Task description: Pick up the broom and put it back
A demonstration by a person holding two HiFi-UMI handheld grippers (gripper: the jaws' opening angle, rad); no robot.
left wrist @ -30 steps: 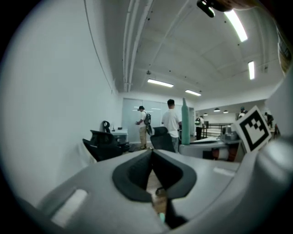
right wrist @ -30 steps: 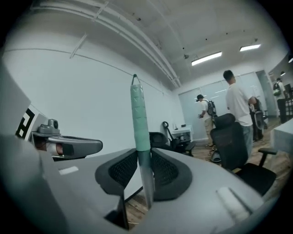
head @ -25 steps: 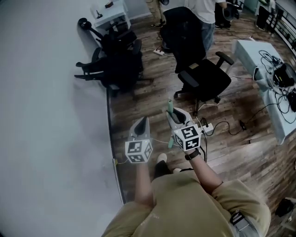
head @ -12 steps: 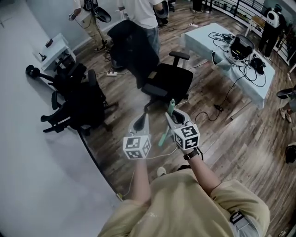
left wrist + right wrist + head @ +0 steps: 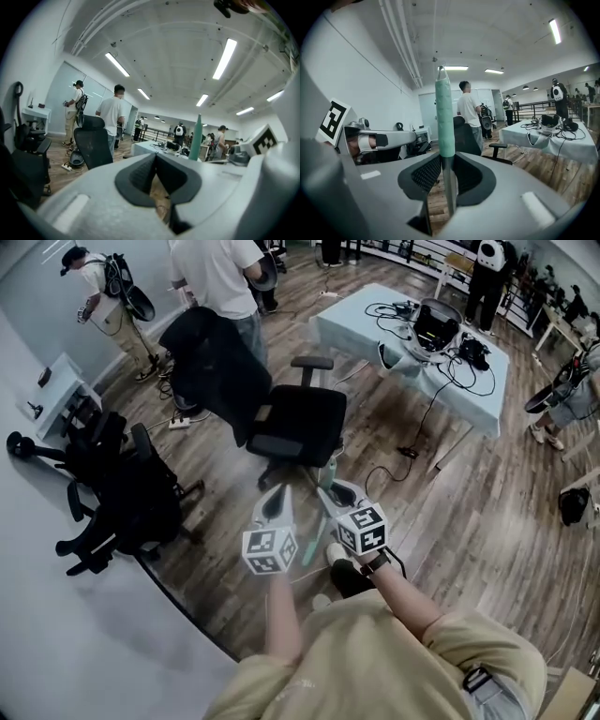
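Note:
The broom's pole with its pale green grip [image 5: 444,117] stands upright between the pads of my right gripper [image 5: 446,174], which is shut on it. In the head view the right gripper [image 5: 330,491] is held out over the wood floor, and a piece of the green broom [image 5: 313,546] shows just below it. My left gripper [image 5: 278,499] hangs beside it on the left, shut with nothing in it. In the left gripper view its jaws [image 5: 155,158] meet at the tip, and the green grip [image 5: 198,138] rises to their right. The broom's head is hidden.
A black office chair [image 5: 295,427] stands just ahead of the grippers. Toppled black chairs [image 5: 122,493] lie against the white wall on the left. A pale blue table [image 5: 356,329] with cables and gear is at the back right. Several people stand around the room.
The head view has swung away from the white wall towards the room's middle. Both grippers moved together with it, the broom still in the right one.

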